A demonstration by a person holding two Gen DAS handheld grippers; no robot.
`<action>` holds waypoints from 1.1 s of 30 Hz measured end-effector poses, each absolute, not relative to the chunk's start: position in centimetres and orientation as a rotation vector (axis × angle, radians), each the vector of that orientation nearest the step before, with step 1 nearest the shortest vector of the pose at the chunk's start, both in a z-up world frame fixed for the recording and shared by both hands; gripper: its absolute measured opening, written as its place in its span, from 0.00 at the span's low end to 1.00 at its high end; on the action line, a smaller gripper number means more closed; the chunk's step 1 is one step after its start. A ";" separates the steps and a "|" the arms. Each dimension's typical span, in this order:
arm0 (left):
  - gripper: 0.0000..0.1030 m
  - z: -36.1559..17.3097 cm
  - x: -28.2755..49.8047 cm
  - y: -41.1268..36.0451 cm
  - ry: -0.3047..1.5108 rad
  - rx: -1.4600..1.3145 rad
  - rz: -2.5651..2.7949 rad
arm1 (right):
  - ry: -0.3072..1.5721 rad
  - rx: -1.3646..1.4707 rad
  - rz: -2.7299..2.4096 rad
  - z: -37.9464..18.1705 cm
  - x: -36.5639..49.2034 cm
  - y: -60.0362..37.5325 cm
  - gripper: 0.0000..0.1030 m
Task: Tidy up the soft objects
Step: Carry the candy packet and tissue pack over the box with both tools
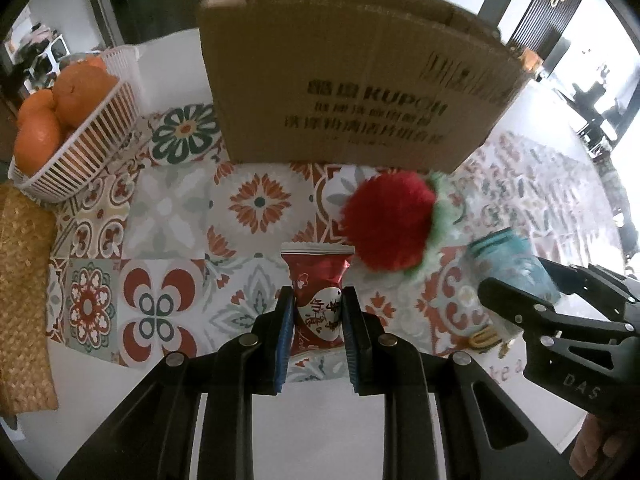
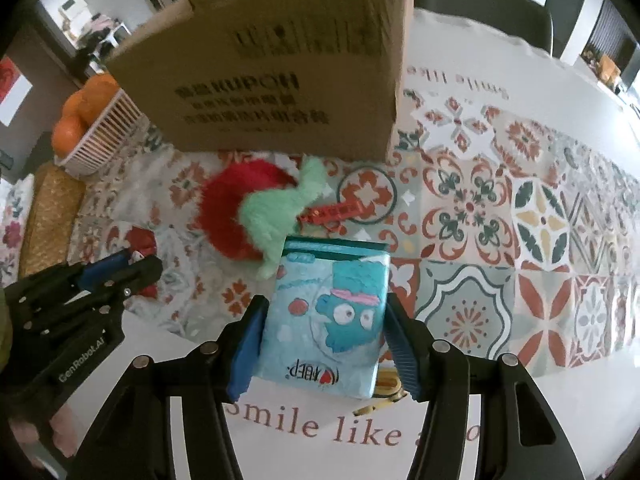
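My left gripper point(image 1: 318, 294) is shut on a red sweet packet point(image 1: 316, 272), gripped by its lower half and held above the patterned tablecloth point(image 1: 172, 216). In the right wrist view my right gripper point(image 2: 326, 302) has both blue pads pressed on the sides of a blue cartoon tissue pack point(image 2: 328, 320), also off the table. A red and green plush toy point(image 1: 388, 220) point(image 2: 240, 212) lies on the cloth just in front of the cardboard box point(image 1: 340, 80) point(image 2: 280, 80). Each view catches the other gripper at its edge: the right point(image 1: 524, 280), the left point(image 2: 140, 264).
A white basket point(image 1: 92, 152) of oranges stands at the back left, with a woven mat point(image 1: 24, 300) beside it. A red plastic clip point(image 2: 332, 212) lies by the plush. A small yellow object point(image 2: 388, 384) lies beneath the tissue pack. A hand shows at the lower right corner of the left wrist view.
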State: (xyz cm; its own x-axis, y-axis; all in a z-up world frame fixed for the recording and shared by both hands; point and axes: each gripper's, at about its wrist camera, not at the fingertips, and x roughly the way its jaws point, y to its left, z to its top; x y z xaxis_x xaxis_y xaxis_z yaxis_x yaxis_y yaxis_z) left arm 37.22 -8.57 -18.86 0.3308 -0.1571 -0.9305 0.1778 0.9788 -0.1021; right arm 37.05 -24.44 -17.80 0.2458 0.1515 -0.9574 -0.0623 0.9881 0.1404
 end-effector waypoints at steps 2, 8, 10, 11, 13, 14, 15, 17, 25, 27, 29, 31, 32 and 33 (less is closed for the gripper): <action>0.23 -17.9 37.0 -8.3 1.189 0.005 -0.228 | 1.293 0.083 0.153 -16.3 37.1 -24.4 0.55; 0.23 -16.3 36.7 -8.4 1.153 0.002 -0.227 | 1.227 0.054 0.157 -14.2 37.3 -23.3 0.53; 0.23 -16.0 36.6 -8.5 1.145 0.003 -0.229 | 1.224 0.059 0.158 -14.2 37.5 -23.2 0.53; 0.23 -15.9 36.6 -8.5 1.142 0.004 -0.231 | 1.227 0.062 0.159 -14.3 37.6 -23.2 0.53; 0.23 -15.7 36.6 -8.6 1.138 -0.004 -0.239 | 1.225 0.081 0.165 -14.5 37.5 -23.2 0.53; 0.23 -15.6 36.6 -8.7 1.136 -0.003 -0.240 | 1.222 0.085 0.169 -14.5 37.5 -23.2 0.53; 0.23 -15.4 36.6 -8.7 1.132 -0.004 -0.243 | 1.216 0.088 0.170 -14.3 37.5 -23.2 0.53; 0.23 -14.8 36.7 -8.7 1.117 -0.003 -0.244 | 1.204 0.088 0.174 -13.9 37.3 -23.2 0.53; 0.23 -11.5 37.4 -8.7 1.035 0.000 -0.251 | 1.120 0.088 0.190 -10.9 37.7 -22.9 0.53; 0.23 -10.6 37.6 -8.7 1.015 0.002 -0.252 | 1.094 0.090 0.190 -10.0 37.9 -22.9 0.53; 0.23 -9.7 38.0 -8.7 0.994 0.001 -0.255 | 1.068 0.090 0.194 -9.1 38.2 -22.9 0.53; 0.23 -9.0 38.3 -8.7 0.976 0.002 -0.253 | 1.045 0.095 0.197 -8.3 38.5 -23.0 0.53; 0.23 -8.6 38.5 -8.7 0.965 0.004 -0.254 | 1.035 0.096 0.201 -7.9 38.6 -22.9 0.53; 0.23 -8.0 38.7 -8.7 0.950 0.008 -0.255 | 1.021 0.098 0.200 -7.4 38.8 -22.9 0.53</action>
